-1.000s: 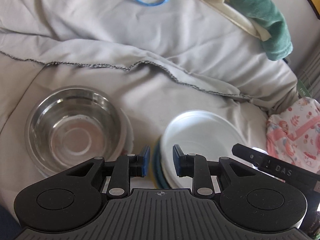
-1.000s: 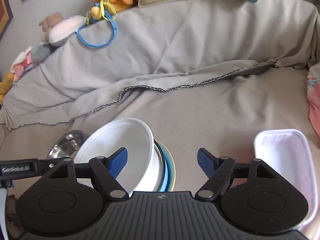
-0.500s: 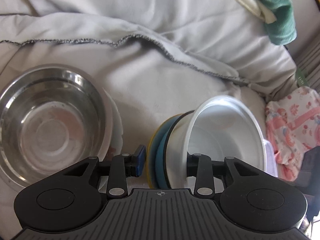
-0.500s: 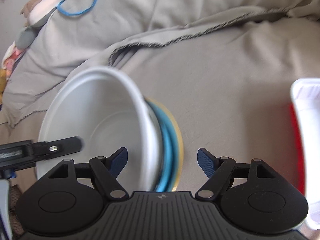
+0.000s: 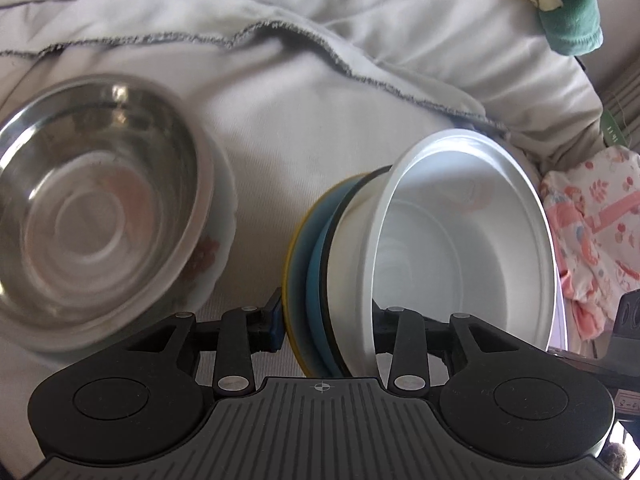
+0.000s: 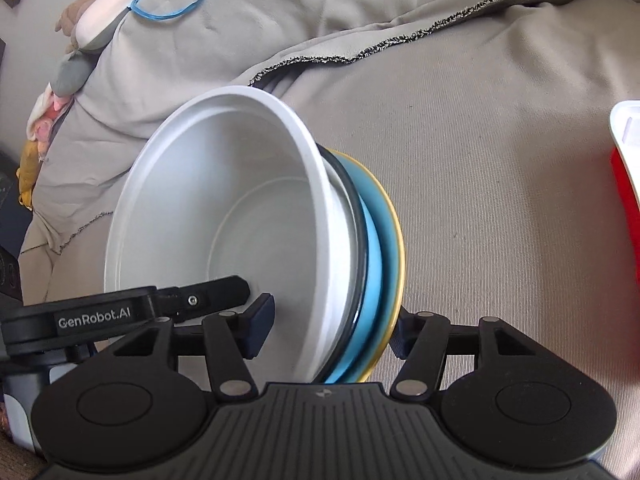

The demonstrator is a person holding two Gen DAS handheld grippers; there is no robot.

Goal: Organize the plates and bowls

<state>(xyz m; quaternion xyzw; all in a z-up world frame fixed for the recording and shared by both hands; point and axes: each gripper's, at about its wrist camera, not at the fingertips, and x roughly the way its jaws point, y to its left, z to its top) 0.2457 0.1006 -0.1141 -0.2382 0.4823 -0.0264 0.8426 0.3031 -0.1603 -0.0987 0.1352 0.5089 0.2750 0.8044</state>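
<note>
A stack of a white bowl (image 5: 460,240) on a dark-rimmed dish, a blue plate and a yellow plate (image 5: 294,256) is tilted up on its edge. My left gripper (image 5: 324,324) is shut on the stack's near edge, one finger inside the bowl. My right gripper (image 6: 326,326) also closes on the stack (image 6: 280,232), its left finger inside the bowl and its right finger behind the yellow plate (image 6: 394,240). A steel bowl (image 5: 92,216) sits on a white floral plate (image 5: 218,240) to the left.
Everything rests on a grey cloth-covered couch (image 5: 304,128). A white and red container (image 6: 626,168) lies at the right. Pink patterned fabric (image 5: 592,232), a green towel (image 5: 568,12), a blue ring (image 6: 172,4) and soft toys (image 6: 92,24) lie around.
Both grippers moved in and closed on the stack. The stack has tipped from lying flat to standing on its edge, lifted toward the cameras.
</note>
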